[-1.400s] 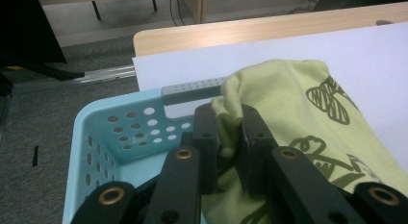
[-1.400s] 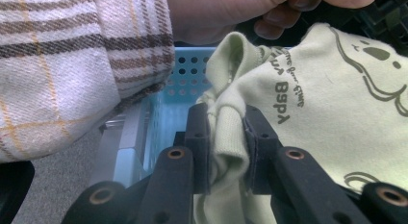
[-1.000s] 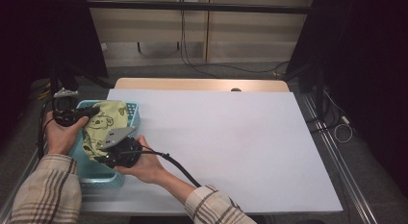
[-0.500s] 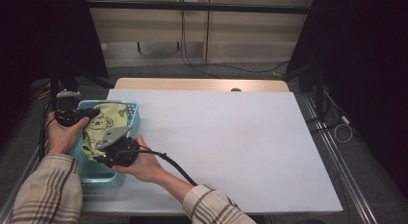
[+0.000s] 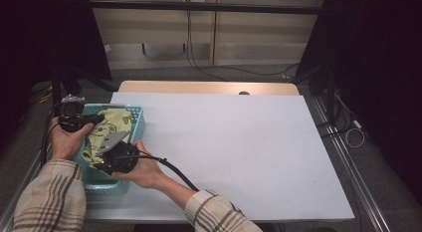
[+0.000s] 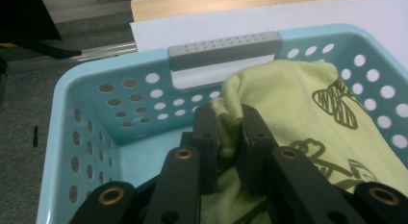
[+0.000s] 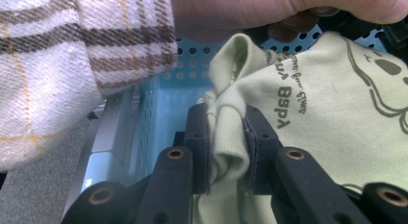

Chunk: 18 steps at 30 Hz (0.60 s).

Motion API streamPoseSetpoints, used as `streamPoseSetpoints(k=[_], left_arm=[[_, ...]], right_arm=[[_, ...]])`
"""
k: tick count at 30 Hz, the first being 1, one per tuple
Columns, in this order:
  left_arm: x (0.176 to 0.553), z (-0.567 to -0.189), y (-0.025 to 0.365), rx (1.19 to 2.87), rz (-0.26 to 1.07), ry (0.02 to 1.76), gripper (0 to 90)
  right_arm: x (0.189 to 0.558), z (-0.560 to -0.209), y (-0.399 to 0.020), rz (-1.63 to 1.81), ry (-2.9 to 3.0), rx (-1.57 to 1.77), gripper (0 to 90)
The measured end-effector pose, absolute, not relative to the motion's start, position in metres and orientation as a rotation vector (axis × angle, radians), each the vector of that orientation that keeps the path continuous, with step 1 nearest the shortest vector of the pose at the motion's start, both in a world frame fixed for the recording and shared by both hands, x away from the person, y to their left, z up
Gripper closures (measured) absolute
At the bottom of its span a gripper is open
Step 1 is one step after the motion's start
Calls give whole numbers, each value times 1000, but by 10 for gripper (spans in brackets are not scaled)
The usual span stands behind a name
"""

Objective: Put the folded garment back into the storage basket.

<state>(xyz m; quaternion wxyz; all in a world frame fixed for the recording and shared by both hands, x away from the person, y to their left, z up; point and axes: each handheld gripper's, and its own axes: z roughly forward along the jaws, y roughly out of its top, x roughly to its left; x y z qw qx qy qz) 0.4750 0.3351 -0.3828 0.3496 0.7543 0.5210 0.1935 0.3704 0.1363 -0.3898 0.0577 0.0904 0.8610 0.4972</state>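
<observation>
A pale green printed garment [image 5: 107, 130] lies bunched in a light blue perforated basket [image 5: 135, 126] at the table's left edge. In the left gripper view my left gripper [image 6: 230, 137] is shut on a fold of the garment [image 6: 298, 104] inside the basket [image 6: 96, 99]. In the right gripper view my right gripper [image 7: 226, 142] is shut on a rolled hem of the garment [image 7: 312, 113]. From above, the left gripper [image 5: 94, 121] reaches in from the basket's left side. The right gripper [image 5: 102, 162] enters from its near side.
The basket [image 7: 159, 108] sits on a white sheet [image 5: 239, 147] that covers a wooden table [image 5: 199, 87]. A plaid sleeve [image 7: 57, 65] and a hand [image 7: 269, 12] sit close above the right gripper's jaws. Cables [image 5: 169, 170] trail from the grippers.
</observation>
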Motion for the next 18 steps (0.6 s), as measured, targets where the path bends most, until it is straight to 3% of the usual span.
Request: streamPoseSetpoints(k=[18], left_arm=[[482, -394, 333, 1994, 507, 1350, 792]], right_arm=[[376, -396, 144, 1495, 2645, 312, 753]])
